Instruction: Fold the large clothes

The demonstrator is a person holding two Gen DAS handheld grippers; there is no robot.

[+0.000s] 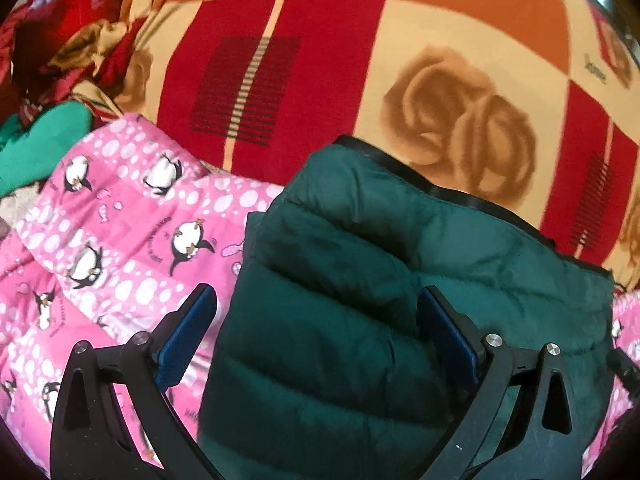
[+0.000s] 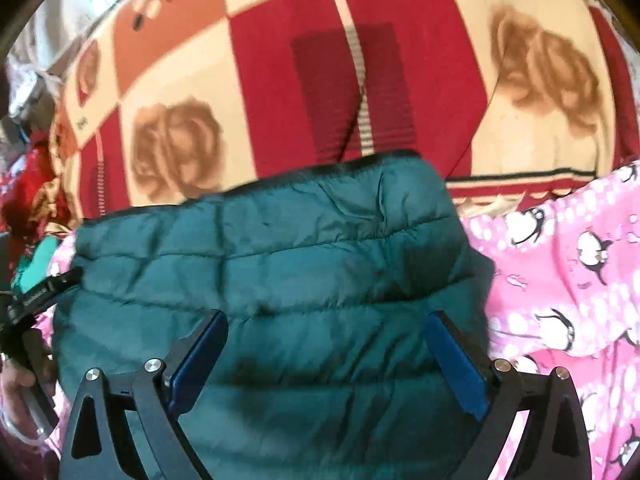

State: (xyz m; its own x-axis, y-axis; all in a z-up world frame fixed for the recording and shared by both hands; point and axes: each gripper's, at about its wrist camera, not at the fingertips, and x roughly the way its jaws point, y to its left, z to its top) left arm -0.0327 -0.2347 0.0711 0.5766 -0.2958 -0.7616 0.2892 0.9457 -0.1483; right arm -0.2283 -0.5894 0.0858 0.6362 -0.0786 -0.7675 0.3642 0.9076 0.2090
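Note:
A dark green quilted puffer jacket [image 1: 400, 280] lies folded into a compact block on top of a pink penguin-print quilted garment [image 1: 100, 220]. My left gripper [image 1: 316, 300] is open above the jacket's left part, one finger over the pink garment, and holds nothing. In the right wrist view the green jacket [image 2: 280, 264] fills the middle, with the pink garment [image 2: 560, 280] to its right. My right gripper [image 2: 326, 324] is open above the jacket and empty. The other gripper's body [image 2: 36, 300] shows at the left edge.
A red, orange and cream blanket with rose prints [image 1: 400, 60] covers the surface beyond the clothes. A heap of red and gold fabric [image 1: 60, 40] and a light green cloth [image 1: 40, 140] lie at the far left.

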